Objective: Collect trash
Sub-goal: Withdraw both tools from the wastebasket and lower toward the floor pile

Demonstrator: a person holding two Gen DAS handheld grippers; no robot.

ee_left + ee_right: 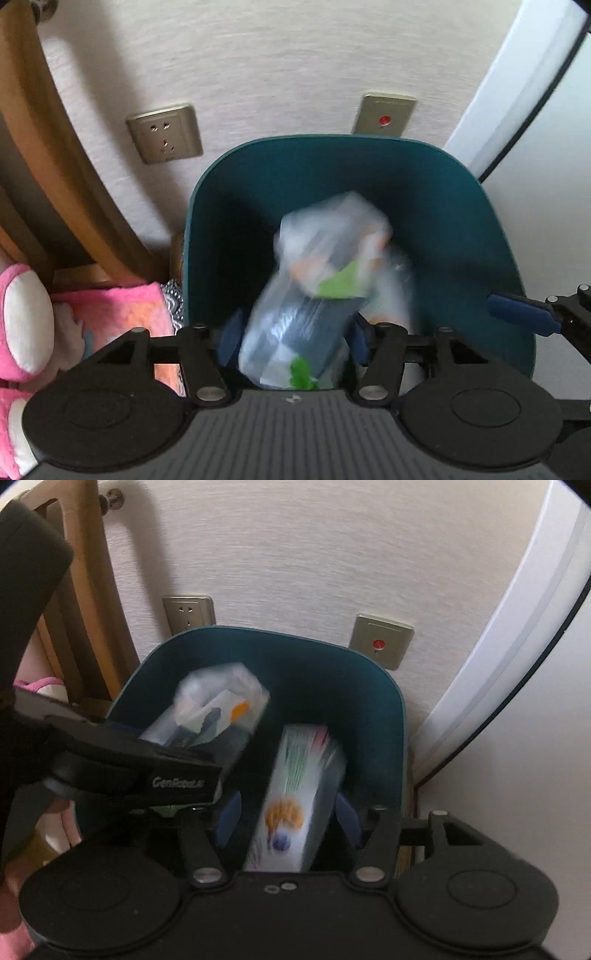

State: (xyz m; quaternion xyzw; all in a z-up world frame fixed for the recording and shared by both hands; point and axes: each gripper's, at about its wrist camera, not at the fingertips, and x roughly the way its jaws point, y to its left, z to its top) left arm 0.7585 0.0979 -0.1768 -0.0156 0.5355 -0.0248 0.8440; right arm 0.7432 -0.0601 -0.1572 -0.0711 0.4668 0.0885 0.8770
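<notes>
Left wrist: left tongs (293, 341) open around blurred plastic bag (317, 288) over teal bin (461, 206); right tongs (288, 821) open, box (295, 801) loose between.

My left gripper (291, 341): matte black ribbed body, two round caps, silver pivot screws, dark blue pads (229, 338). Right gripper (288, 821) built the same. White "GenRobot" lettering on the left unit's side.

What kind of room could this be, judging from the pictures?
Probably a bedroom or a hotel-like room, though that is not certain. A teal waste bin stands against a textured papered wall with a metal power socket, and pink plush bedding lies beside wooden furniture.
</notes>
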